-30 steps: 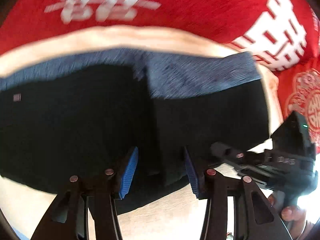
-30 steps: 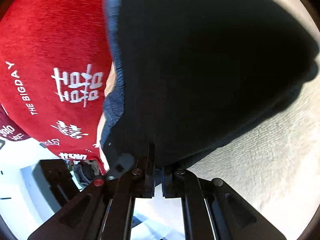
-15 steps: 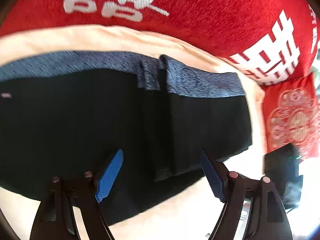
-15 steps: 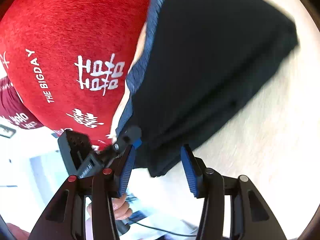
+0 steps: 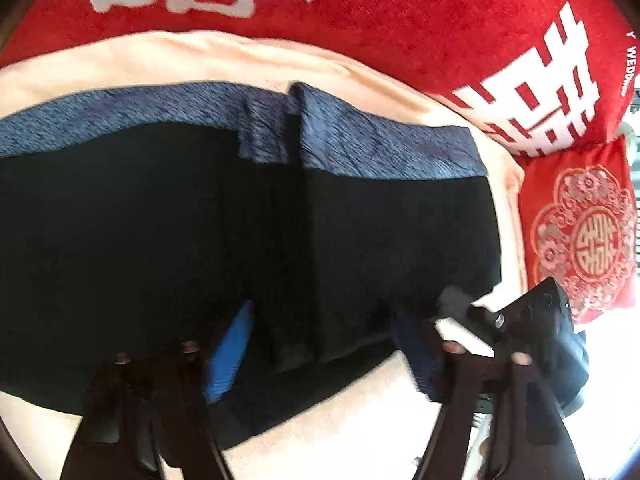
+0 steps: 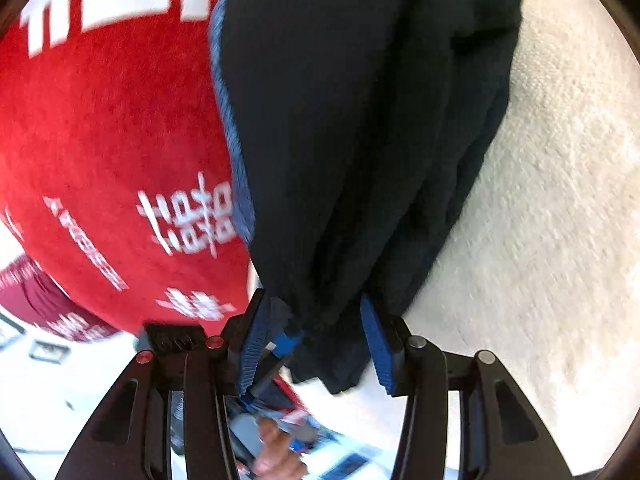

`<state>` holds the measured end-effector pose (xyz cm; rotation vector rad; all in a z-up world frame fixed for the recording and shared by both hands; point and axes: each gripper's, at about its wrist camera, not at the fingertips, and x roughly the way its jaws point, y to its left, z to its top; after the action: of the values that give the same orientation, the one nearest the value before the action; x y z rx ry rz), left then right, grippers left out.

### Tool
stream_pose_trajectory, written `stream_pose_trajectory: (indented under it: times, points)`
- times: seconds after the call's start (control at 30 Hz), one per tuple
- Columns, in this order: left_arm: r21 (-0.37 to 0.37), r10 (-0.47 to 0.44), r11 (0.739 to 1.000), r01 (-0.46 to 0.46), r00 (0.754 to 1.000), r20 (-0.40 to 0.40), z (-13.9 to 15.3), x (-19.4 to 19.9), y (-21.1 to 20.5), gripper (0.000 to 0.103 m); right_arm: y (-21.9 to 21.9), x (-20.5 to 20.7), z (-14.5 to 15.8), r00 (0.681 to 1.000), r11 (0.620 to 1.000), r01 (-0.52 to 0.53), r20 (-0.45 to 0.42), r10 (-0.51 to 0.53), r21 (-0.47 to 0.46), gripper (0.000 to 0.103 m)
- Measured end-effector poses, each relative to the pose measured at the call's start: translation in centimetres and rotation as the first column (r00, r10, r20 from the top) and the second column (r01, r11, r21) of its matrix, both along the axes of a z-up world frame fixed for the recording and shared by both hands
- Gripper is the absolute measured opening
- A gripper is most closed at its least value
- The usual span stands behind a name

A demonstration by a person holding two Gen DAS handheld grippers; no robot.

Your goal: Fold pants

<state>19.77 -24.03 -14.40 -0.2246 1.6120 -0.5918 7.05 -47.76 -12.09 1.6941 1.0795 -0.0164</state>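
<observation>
The folded pants [image 5: 168, 248] lie on a cream bed [image 5: 360, 412], waistband toward the red pillow [image 5: 400, 12]; their left end is cut off. Left tool [image 5: 324, 354], jaws just closing, straddles the near hem without clamping. Right tool [image 6: 316, 344], likewise closing, has the pants' corner between its jaws; contact is unclear.

Two wrist fisheyes, close over the pants [image 5: 160, 240].
Left looks steeply down; right shallower, pants [image 6: 360, 120] toward 12 o'clock.
</observation>
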Motion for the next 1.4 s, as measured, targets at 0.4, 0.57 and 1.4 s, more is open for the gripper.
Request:
stream_pose_trajectory:
  times: [0.4,0.57,1.4]
  points:
    - [0.08,-0.028,0.997,0.016,0.989,0.146,3.3,-3.0,1.3,0.046,0.0,1.8,2.2,0.978,0.977,-0.203,0.04,0.205,-0.066,0.013]
    - [0.158,-0.004,0.987,-0.017,0.992,0.129,1.5,-2.3,1.7,0.061,0.6,2.5,-0.2,0.953,0.947,-0.302,-0.037,0.3,-0.106,0.016]
    - [0.301,-0.186,0.949,0.098,0.941,0.283,1.1,0.8,-6.7,0.069,-12.9,11.2,3.8,0.839,0.784,-0.507,0.005,0.545,-0.359,0.031]
